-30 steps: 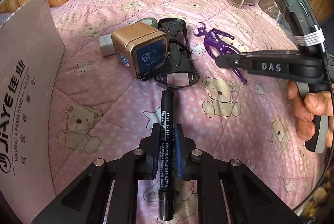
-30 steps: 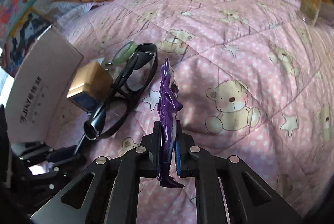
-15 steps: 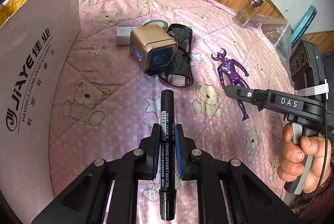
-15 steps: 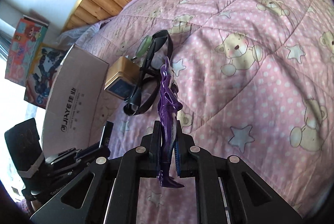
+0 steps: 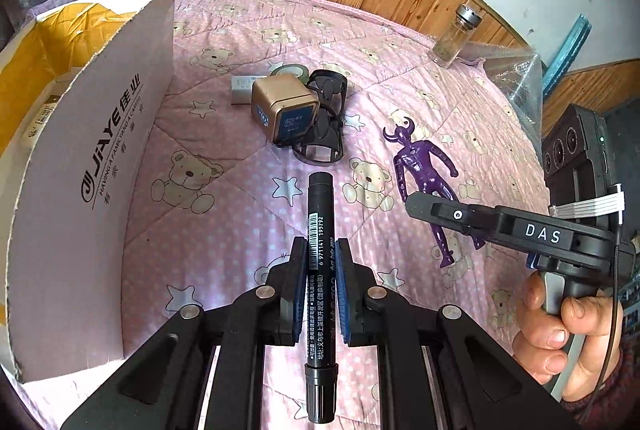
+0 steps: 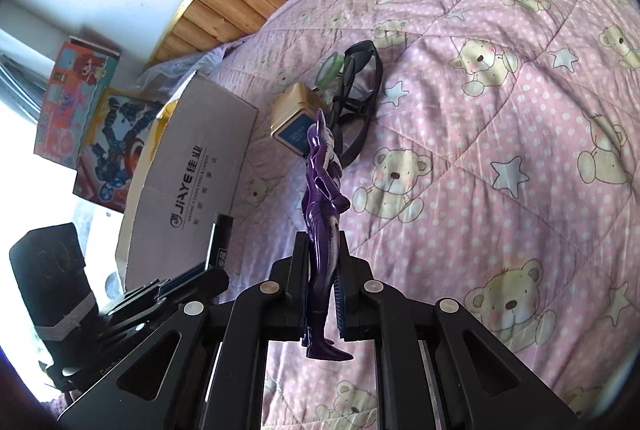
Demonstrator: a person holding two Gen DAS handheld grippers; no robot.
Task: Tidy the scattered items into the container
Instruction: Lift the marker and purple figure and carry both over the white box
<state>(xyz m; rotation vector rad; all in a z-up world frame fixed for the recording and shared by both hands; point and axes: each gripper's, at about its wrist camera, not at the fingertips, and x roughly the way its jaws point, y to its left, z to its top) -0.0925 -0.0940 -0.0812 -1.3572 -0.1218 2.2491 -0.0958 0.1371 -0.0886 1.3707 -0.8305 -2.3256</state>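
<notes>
My left gripper (image 5: 320,254) is shut on a black marker pen (image 5: 320,205) that points forward above the pink quilt. The open cardboard box (image 5: 100,169) stands to its left, with its yellow inside showing. My right gripper (image 6: 324,254) is shut on the legs of a purple toy figure (image 6: 322,189), held up off the quilt. From the left wrist view the purple figure (image 5: 424,169) hangs in the right gripper (image 5: 416,203) at the right. In the right wrist view, the left gripper (image 6: 212,262) and marker (image 6: 222,234) sit beside the box (image 6: 192,181).
A gold cube (image 5: 284,109), black goggles (image 5: 326,125), a green tape roll (image 5: 290,71) and a small grey box (image 5: 242,89) lie together mid-quilt. A glass jar (image 5: 456,37) and clear plastic bag (image 5: 516,77) sit far right. A hand (image 5: 560,334) holds the right gripper's handle.
Both grippers have risen and drawn back from the pile while keeping their loads. The left view has swung so the box's open top now shows.
</notes>
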